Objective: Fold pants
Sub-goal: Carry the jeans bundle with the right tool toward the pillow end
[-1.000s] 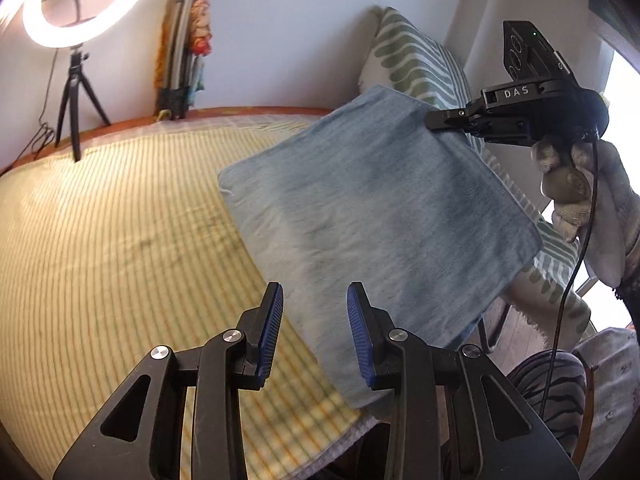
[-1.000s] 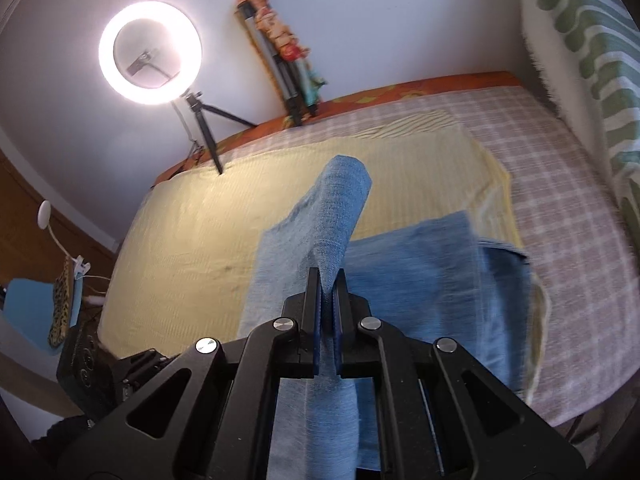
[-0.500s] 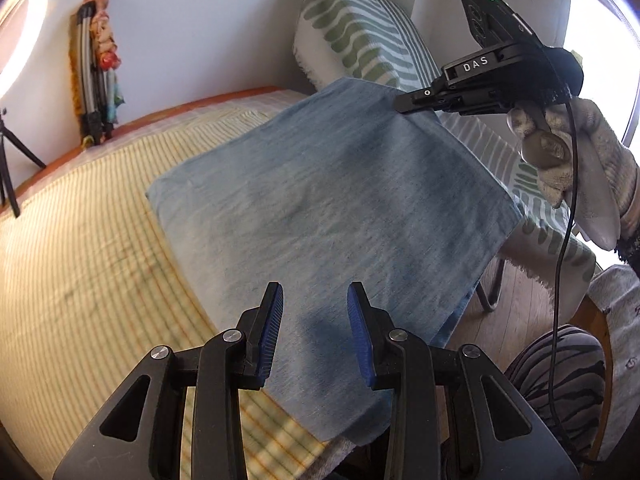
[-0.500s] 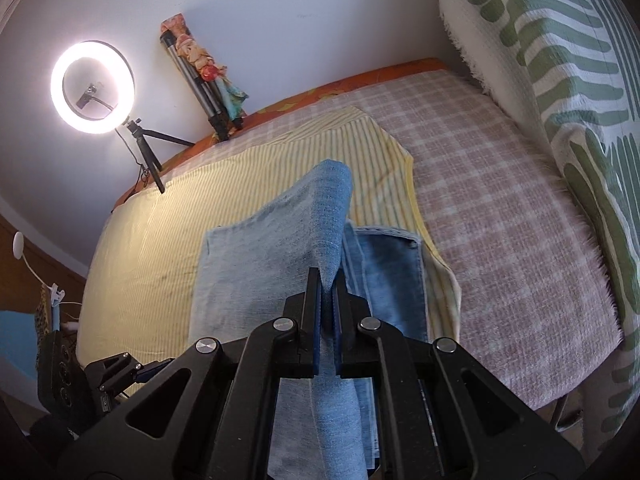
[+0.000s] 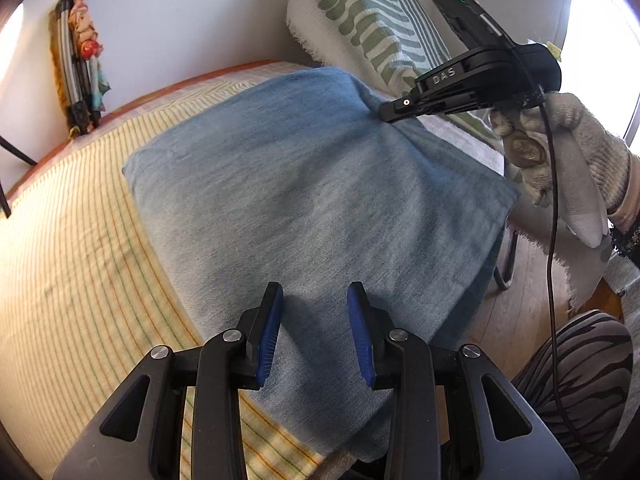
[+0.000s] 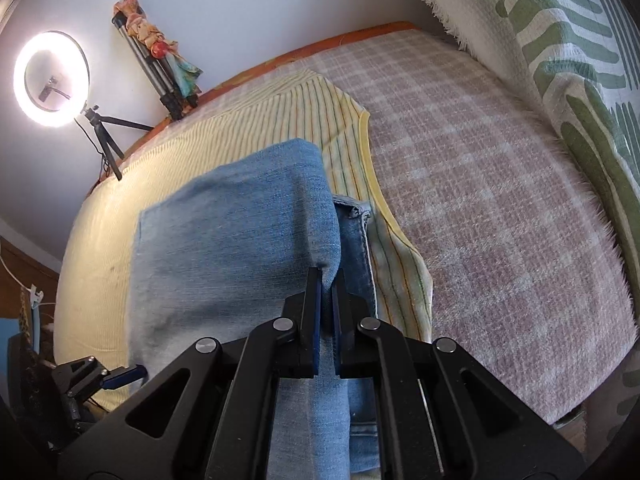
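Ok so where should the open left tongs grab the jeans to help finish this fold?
Take the jeans at the near hem edge hanging off the bed, straight ahead of the left tongs. The right tongs already pinch the far edge, and that near edge overhangs free.

White wall (image 6: 248, 4), ring light (image 6: 51, 78), bed (image 6: 480, 184)
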### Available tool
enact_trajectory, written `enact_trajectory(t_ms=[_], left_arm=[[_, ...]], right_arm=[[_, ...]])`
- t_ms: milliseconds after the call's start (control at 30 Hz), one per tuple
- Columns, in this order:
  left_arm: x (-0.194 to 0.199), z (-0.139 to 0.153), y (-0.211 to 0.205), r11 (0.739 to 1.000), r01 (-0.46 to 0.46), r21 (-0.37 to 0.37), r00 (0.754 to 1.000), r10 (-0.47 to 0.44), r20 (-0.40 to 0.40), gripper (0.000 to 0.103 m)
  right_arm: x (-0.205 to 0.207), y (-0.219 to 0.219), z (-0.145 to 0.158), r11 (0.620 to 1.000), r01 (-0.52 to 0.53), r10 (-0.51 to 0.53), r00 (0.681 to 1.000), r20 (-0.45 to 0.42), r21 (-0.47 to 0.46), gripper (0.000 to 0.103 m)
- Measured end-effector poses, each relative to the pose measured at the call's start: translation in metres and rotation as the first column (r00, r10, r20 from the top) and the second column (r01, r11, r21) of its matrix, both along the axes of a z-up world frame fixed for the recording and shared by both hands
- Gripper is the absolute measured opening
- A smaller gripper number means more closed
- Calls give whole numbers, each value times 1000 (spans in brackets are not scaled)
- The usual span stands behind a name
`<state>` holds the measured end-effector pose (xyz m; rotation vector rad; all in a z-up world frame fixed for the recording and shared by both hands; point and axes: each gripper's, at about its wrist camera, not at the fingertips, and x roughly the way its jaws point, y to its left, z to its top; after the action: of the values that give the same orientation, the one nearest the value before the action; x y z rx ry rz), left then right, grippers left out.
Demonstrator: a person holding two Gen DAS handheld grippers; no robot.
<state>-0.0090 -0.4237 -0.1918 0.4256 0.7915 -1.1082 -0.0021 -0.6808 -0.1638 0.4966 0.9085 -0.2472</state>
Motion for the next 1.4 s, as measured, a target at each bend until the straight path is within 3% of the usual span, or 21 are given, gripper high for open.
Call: enact_trajectory(t_ms=[200, 300, 567, 700, 733, 867, 933, 967, 1000, 1033, 1067, 1100, 1167, 1267, 1400], left_arm=[[0, 0, -3, 1000, -8, 8, 1000, 8, 1, 32], [0, 0, -3, 1000, -8, 9, 1000, 8, -2, 32], [0, -1, -3, 1000, -15, 5, 1000, 15, -8, 32], [2, 1, -1, 1000, -17, -1, 1000, 17, -19, 31], [2, 2, 1, 997, -72, -6, 997, 72, -16, 31], [-5, 8, 11, 997, -62, -36, 997, 60, -38, 31], [-8, 12, 20, 996, -74, -55, 996, 72, -45, 31], [-7, 13, 24, 994, -87, -65, 995, 83, -64, 32], [-4, 14, 29, 992, -102, -75, 991, 95, -91, 35], [1, 16, 33, 989, -122, -82, 987, 112, -114, 46], [5, 17, 37, 986, -140, -86, 984, 129, -125, 50], [11, 18, 43, 982, -163, -96, 979, 150, -136, 50], [22, 18, 49, 976, -196, -94, 971, 180, -155, 50], [47, 12, 54, 964, -249, -88, 942, 220, -255, 51], [66, 5, 50, 960, -267, -81, 919, 228, -322, 51]], right_arm=[[4, 4, -14, 999, -9, 8, 1000, -22, -46, 4], [2, 1, -13, 1000, 1, -1, 1000, -11, -25, 4], [-1, 7, -1, 997, 1, -3, 1000, -16, -78, 5], [-17, 12, 17, 992, 18, -21, 1000, -21, -128, 12], [-25, 16, 24, 989, 14, -16, 1000, -14, -150, 12], [-51, 36, 39, 991, -69, 72, 997, 19, -118, 12], [-58, 50, 40, 983, -100, 100, 995, -8, -151, 12], [-60, 53, 40, 981, -103, 102, 995, -13, -166, 14], [-61, 54, 39, 981, -101, 100, 995, -15, -167, 25], [-62, 53, 37, 983, -94, 94, 996, -8, -159, 33], [-62, 51, 35, 985, -86, 88, 996, 6, -150, 49], [-61, 50, 32, 986, -85, 87, 996, 11, -145, 55], [-56, 45, 22, 989, -104, 106, 994, 6, -108, 56], [-49, 29, 4, 993, -122, 122, 992, 23, 6, 56], [-47, 0, -18, 982, -83, 77, 996, 44, 171, 56]])
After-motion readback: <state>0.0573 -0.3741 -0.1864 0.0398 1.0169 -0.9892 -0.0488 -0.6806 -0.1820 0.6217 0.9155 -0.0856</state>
